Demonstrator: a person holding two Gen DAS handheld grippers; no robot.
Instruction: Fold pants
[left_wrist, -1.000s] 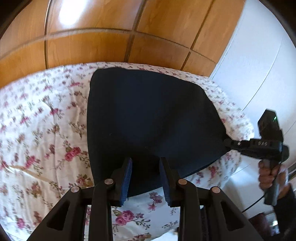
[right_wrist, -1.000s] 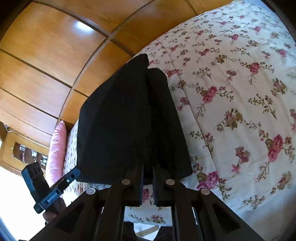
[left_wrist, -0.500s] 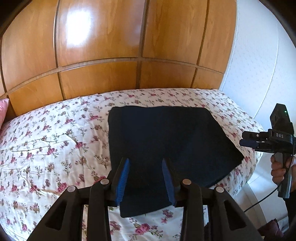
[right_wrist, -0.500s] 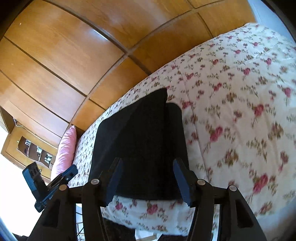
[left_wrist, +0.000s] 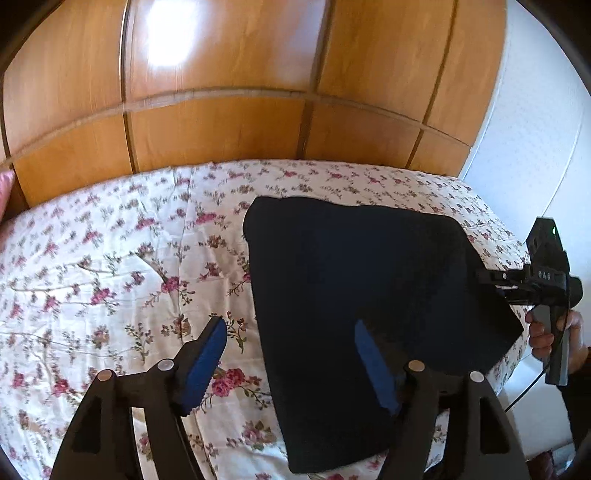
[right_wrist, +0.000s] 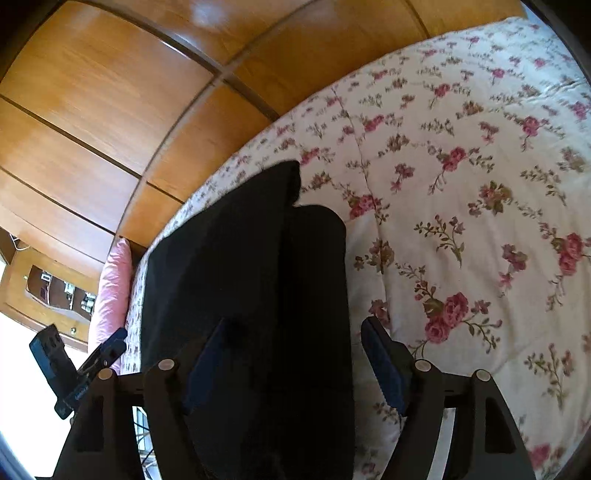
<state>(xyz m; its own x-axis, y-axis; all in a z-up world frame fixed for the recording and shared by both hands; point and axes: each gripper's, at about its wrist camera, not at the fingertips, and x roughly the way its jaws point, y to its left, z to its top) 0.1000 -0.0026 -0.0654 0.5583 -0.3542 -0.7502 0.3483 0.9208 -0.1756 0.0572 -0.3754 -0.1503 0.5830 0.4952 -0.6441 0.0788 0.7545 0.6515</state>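
The dark navy pants (left_wrist: 362, 295) lie folded into a flat packet on the floral bedspread (left_wrist: 110, 277), near the bed's right corner. My left gripper (left_wrist: 290, 328) is open and empty, raised above the packet's near left edge. In the right wrist view the pants (right_wrist: 251, 280) lie as a long dark slab with one layer over another. My right gripper (right_wrist: 295, 325) is open and empty above their near end. The right gripper also shows in the left wrist view (left_wrist: 532, 284) at the far right, held by a hand.
A wooden panelled wall (left_wrist: 221, 92) runs behind the bed. A white wall (left_wrist: 535, 129) stands to the right. A pink pillow (right_wrist: 114, 284) lies at the bed's head, with a wooden nightstand (right_wrist: 48, 295) beside it. The left gripper also shows in the right wrist view (right_wrist: 74, 369).
Both grippers have let go of the pants, opened wide and pulled back and up. The folded packet has stayed flat on the bed.
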